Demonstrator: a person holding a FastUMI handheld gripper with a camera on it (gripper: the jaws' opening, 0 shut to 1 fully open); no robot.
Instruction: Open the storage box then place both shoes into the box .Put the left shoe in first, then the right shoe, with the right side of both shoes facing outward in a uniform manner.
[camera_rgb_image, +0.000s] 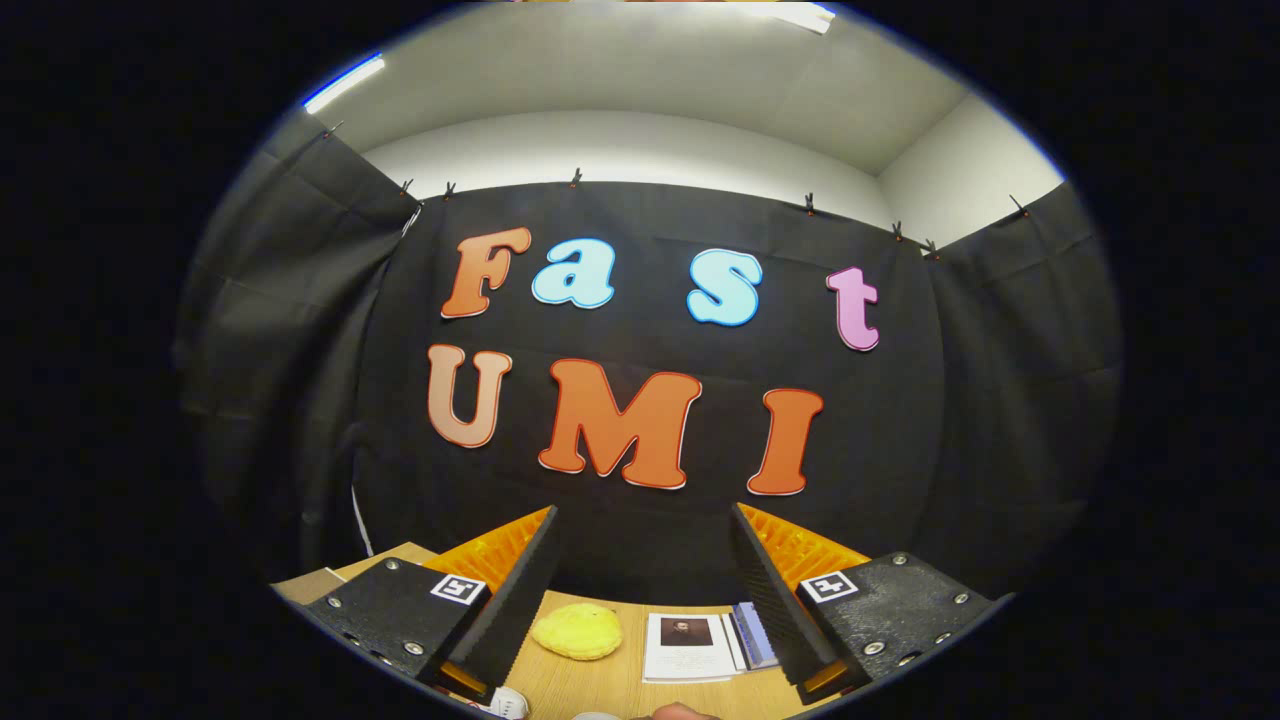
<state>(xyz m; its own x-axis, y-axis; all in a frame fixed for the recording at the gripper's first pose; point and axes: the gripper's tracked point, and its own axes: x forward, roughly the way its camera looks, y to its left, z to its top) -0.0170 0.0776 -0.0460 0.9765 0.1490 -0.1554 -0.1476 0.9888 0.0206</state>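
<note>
The gripper (645, 590) was held high and level, its fingers spread wide with nothing between them, aimed at the booth's cloth wall rather than down at the work. Below and between the fingers lay the wooden desk (600, 680), and on it a soft yellow object (577, 632) just ahead of the left finger, with a printed card (690, 648) and a small booklet (757, 636) beside it, nearer the right finger. At the very bottom, under the left finger, a sliver of something white (508, 703) showed — possibly the toe of one shoe, though too little was visible to be sure. The storage box could not be made out from this angle, nor could its lid.

By the look of it, the task had not properly begun: opening the box was the step in hand. To do it well, the gripper would need to tip downward first, so that the box and both shoes came into sight before any reach. The open fingers suited an approach to a lid edge or handle — best taken squarely, with both fingers bearing evenly, and lifted slowly so the box did not slide on the smooth desk. It would also pay to settle which shoe was the left one early.
</note>
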